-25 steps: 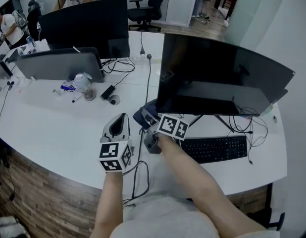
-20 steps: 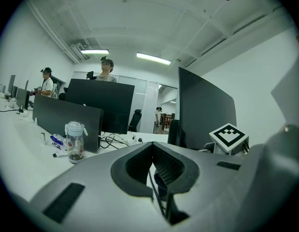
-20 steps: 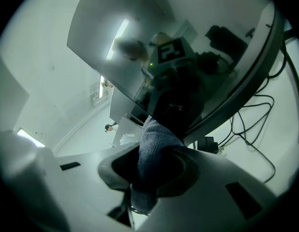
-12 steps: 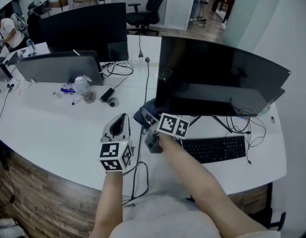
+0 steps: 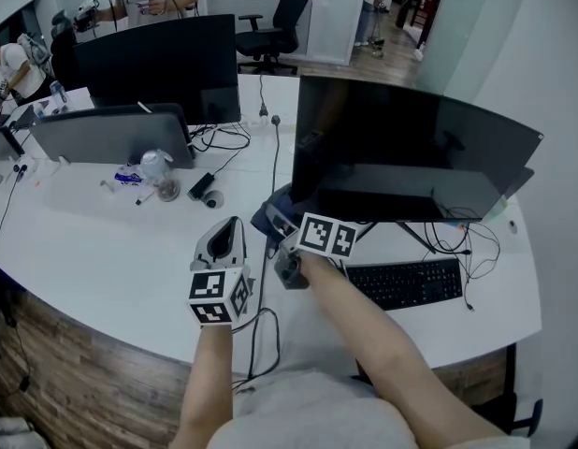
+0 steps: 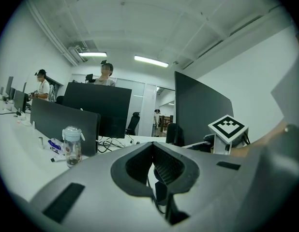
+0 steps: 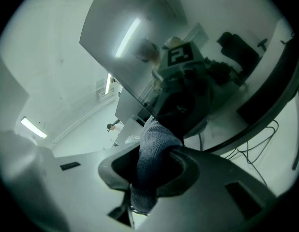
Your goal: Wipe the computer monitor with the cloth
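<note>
A wide dark monitor [image 5: 411, 152] stands on the white desk [image 5: 102, 241], its screen also filling the right gripper view [image 7: 154, 37]. My right gripper [image 5: 281, 221] is shut on a blue-grey cloth [image 7: 154, 149] and holds it at the monitor's lower left corner, where the cloth [image 5: 272, 215] bunches dark against the screen edge. The right gripper [image 7: 152, 158] shows its own reflection in the glass. My left gripper [image 5: 228, 230] rests low over the desk left of the monitor; in its own view the left gripper [image 6: 153, 151] has its jaws shut with nothing between them.
A black keyboard [image 5: 406, 282] lies under the monitor with cables [image 5: 462, 237] at its right. A second monitor [image 5: 158, 59] and a grey panel [image 5: 111, 129] stand at the back left, with a clear bottle [image 5: 156, 165] and small items beside them. People stand in the background.
The head view has shifted slightly; both grippers and the cloth keep the same places at the monitor's lower left corner.
</note>
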A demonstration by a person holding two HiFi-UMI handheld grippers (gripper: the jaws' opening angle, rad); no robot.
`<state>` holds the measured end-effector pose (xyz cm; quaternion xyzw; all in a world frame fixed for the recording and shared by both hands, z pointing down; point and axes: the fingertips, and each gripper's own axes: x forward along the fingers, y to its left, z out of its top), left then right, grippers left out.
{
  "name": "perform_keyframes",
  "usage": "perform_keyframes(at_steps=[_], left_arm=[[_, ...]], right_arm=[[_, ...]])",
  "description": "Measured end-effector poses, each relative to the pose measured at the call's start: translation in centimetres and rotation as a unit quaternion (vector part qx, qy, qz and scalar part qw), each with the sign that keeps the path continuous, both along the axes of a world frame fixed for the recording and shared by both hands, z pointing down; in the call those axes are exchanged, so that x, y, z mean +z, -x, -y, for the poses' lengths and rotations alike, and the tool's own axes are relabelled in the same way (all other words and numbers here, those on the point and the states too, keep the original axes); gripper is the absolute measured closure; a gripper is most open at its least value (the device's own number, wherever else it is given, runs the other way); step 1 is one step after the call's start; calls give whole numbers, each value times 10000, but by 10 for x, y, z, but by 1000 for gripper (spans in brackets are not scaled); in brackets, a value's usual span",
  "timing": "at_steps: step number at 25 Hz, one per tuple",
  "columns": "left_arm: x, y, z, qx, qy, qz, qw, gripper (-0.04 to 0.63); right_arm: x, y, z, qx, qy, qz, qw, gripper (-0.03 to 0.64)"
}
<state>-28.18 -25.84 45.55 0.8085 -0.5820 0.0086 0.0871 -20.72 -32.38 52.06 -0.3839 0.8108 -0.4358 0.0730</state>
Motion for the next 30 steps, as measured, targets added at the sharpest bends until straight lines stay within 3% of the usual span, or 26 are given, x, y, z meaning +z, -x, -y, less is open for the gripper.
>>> perform_keyframes(at_steps=[15,30], left_arm=[[-3,-3,-2,-18,-38,9,10000,586],[-11,-7,-4,22,-113,31,9999,586]], right_arm=[[-29,0,4,-31,-219,135,9997,523],[-70,4,9,-184,-669,-123,9975,523]])
